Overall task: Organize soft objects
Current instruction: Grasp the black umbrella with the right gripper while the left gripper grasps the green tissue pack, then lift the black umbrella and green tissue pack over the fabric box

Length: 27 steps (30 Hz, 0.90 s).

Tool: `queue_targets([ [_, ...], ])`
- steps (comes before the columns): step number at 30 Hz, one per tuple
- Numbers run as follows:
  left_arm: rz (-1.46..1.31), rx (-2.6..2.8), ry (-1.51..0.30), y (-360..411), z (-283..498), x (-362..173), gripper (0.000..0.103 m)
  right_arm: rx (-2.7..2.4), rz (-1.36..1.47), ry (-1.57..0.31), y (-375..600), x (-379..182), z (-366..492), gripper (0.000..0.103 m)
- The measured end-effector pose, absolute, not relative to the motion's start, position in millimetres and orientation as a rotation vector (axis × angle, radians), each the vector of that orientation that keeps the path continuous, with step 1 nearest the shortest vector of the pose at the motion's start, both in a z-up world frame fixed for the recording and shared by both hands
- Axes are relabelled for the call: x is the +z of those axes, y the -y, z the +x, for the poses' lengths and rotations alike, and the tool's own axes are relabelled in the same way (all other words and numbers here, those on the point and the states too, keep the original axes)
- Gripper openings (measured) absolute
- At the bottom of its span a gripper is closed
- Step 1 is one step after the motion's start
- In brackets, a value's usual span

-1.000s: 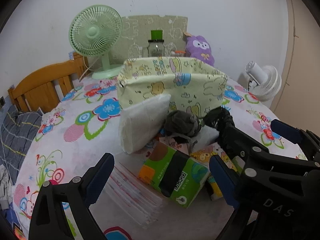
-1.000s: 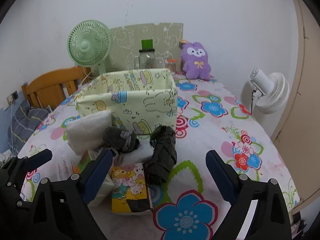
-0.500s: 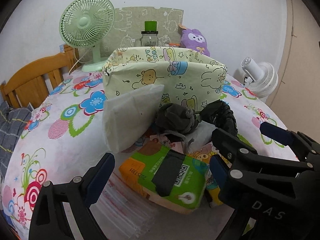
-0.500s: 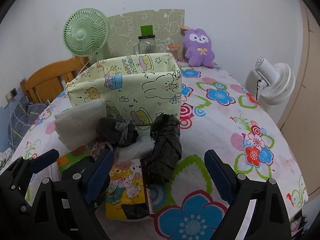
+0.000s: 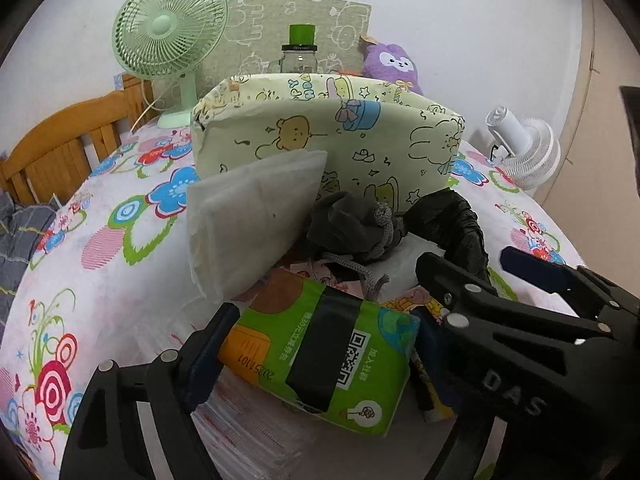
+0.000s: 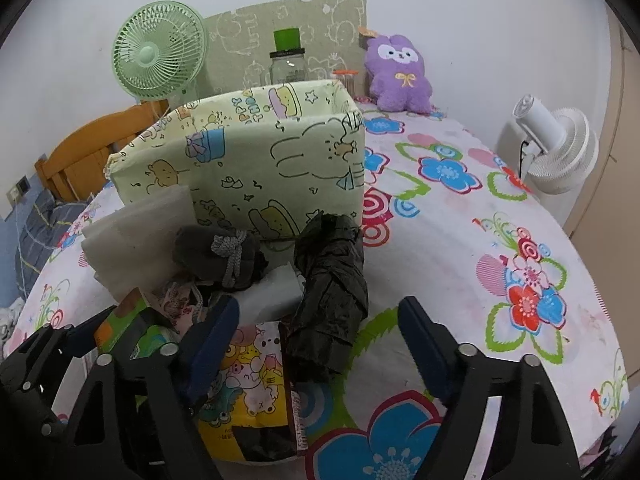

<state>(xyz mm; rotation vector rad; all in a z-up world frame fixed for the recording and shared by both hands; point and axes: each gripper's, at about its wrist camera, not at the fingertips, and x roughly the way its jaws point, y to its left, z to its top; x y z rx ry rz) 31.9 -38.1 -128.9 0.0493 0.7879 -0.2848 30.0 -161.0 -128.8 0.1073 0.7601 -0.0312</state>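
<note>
A pile of soft things lies in front of a pale green cartoon fabric box [image 5: 328, 140]. My left gripper [image 5: 316, 344] straddles a green tissue pack [image 5: 320, 352]; its jaws are closing and the pads stand right at the pack's two ends. Behind the pack are a white padded packet [image 5: 252, 220], a grey drawstring pouch [image 5: 352, 228] and a black plastic bag roll [image 6: 328, 280]. My right gripper [image 6: 316, 336] is closing around the black roll with gaps on both sides, above a yellow cartoon tissue pack [image 6: 248, 380].
At the back of the flowered tablecloth [image 6: 460, 240] stand a green fan [image 5: 168, 28], a green-lidded glass jar [image 5: 298, 56] and a purple plush [image 6: 400, 72]. A white fan [image 6: 556, 148] sits off the right edge. A wooden frame [image 5: 60, 140] is on the left.
Both grippers came forward and down onto the pile. Their jaws narrowed, the left around the green tissue pack, the right around the black roll.
</note>
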Motion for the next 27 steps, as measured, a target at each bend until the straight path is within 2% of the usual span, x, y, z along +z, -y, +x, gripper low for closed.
queue_targets([
  [5,0.077,-0.288,-0.777,45,32,-125,0.085,-0.018,0.122,-0.77,163,-130,33,0.052],
  [11,0.087,-0.288,-0.764,48,32,-121,0.085,-0.002,0.121,-0.75,162,-125,30,0.033],
  [17,0.099,-0.284,-0.74,53,28,-114,0.085,-0.001,0.131,-0.725,165,-115,24,0.026],
  [27,0.107,-0.286,-0.676,58,15,-91,0.085,0.013,0.134,-0.664,165,-88,8,0.024],
])
